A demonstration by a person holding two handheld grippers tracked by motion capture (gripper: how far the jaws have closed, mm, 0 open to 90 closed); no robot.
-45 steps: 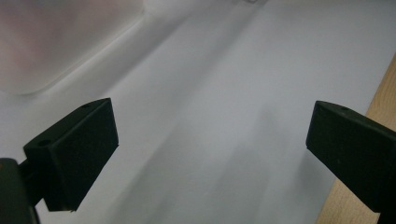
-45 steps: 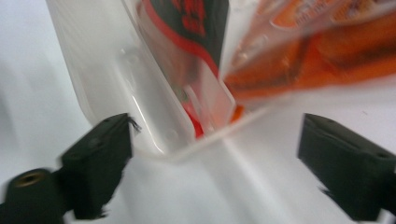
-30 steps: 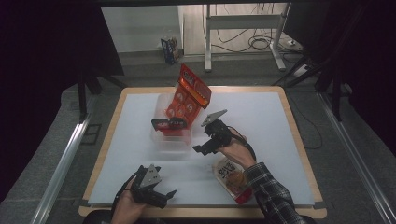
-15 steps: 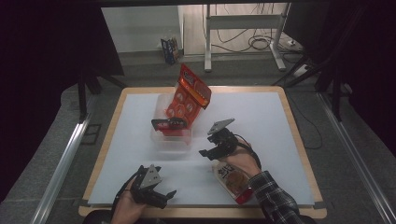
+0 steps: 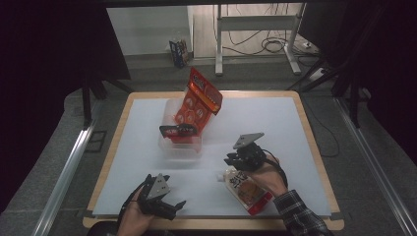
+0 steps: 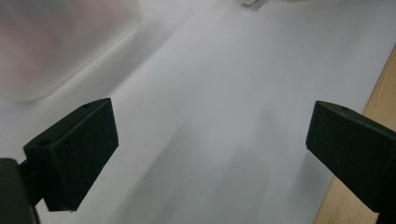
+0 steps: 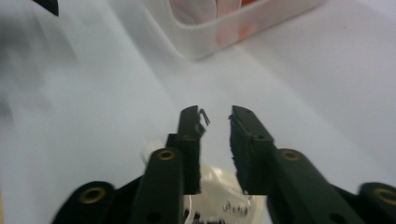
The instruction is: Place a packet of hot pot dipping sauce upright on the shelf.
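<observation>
Under our right gripper (image 5: 235,162) lies a flat snack pouch (image 5: 247,188), stretched from the jaws back toward our wrist along the near side of the tabletop (image 5: 275,123). We see a pale, cream-coloured pack with dark lettering near its top, a round brown picture in the middle and a red band at the end nearest us. Its white top corner pokes out just to the left of the gripper. From the right gripper view the pouch (image 7: 219,196) shows as crinkled cream film with small black print, lying low between the two black jaws. The jaws have just been closing and now stand a narrow gap apart, the pouch's top edge between them near their base; we cannot tell whether the pads press on it yet.

Ahead of that gripper and a little to its left stands a clear plastic tub (image 5: 181,142), with an orange-red bag (image 5: 199,101) leaning upright in it and a dark packet (image 5: 178,130) across its front rim.

Our left gripper (image 5: 164,206) rests at the near edge of the tabletop, well apart from the pouch, its jaws spread wide with bare white surface between them; the tub's corner (image 6: 60,42) lies ahead of it to the left.
</observation>
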